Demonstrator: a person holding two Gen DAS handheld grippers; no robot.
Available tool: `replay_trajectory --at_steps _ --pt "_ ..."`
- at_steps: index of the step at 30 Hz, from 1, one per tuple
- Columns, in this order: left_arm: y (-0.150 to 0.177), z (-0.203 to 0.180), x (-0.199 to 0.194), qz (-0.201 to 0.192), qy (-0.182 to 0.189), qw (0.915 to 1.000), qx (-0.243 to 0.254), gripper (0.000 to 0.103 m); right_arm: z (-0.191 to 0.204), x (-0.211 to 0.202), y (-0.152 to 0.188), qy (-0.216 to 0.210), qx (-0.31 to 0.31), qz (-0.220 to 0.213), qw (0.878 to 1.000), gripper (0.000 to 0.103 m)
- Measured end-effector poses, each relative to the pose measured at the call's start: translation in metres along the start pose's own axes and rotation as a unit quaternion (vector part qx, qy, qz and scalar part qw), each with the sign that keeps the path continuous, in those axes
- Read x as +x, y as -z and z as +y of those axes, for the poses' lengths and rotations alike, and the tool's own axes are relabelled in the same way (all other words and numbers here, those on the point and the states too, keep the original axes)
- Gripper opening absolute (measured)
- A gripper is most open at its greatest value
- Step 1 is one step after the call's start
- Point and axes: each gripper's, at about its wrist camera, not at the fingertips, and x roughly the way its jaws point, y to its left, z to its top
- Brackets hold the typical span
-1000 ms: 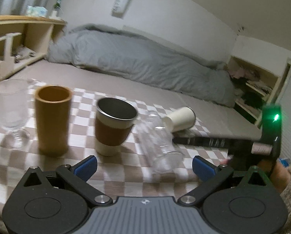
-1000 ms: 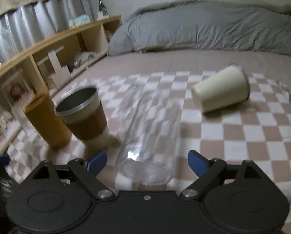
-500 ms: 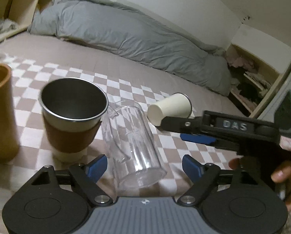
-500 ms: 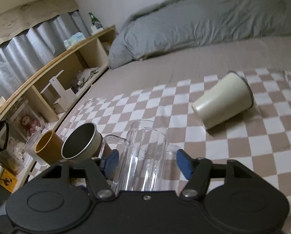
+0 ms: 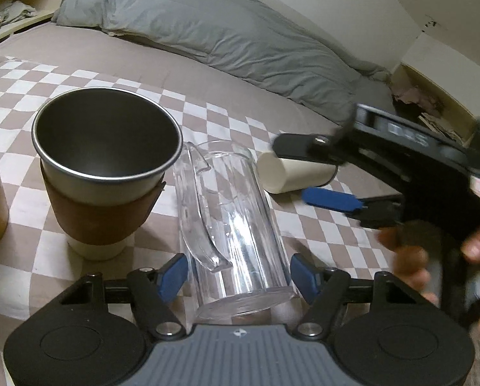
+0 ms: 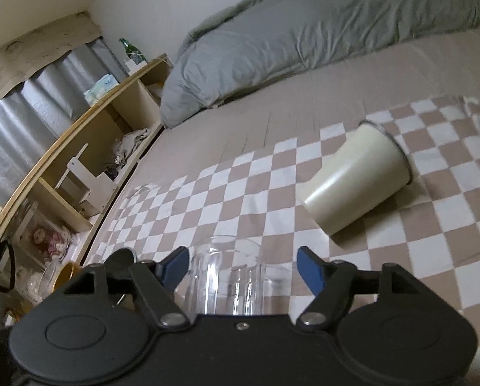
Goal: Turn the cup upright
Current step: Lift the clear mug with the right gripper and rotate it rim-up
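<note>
Both grippers, left [image 5: 238,271] and right [image 6: 240,267], gape around the clear mug [image 5: 233,225]; better to close squarely before tipping it upright.

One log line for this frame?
left gripper open, straddling clear mug | mug on side | right gripper open | cream cup on side

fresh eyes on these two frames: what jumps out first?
The clear glass mug lies on its side on the checkered cloth, its base between the open blue-tipped jaws of the left gripper. Close to its left stands an upright steel cup with a brown sleeve. Beyond it a cream cup lies tipped over, and the right gripper, jaws open, reaches across toward that cup.
</note>
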Motion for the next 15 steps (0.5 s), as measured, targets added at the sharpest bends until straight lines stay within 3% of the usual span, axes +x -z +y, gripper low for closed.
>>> replay_trajectory --at_steps 7,11,15 --pt "0.005 0.000 -0.003 0.003 0.014 0.9993 0.034 0.071 -0.013 0.046 -0.006 -0.020 0.056 0.061 0.996 0.084" --pt "0.007 -0.002 -0.003 0.002 0.019 0.9984 0.053 0.071 -0.023 0.067 -0.006 -0.060 0.098 0.093 0.989 0.084" --pt "0.006 0.000 -0.002 0.005 0.030 0.9982 0.052 0.070 -0.022 0.074 -0.001 -0.073 0.100 0.111 0.986 0.076"
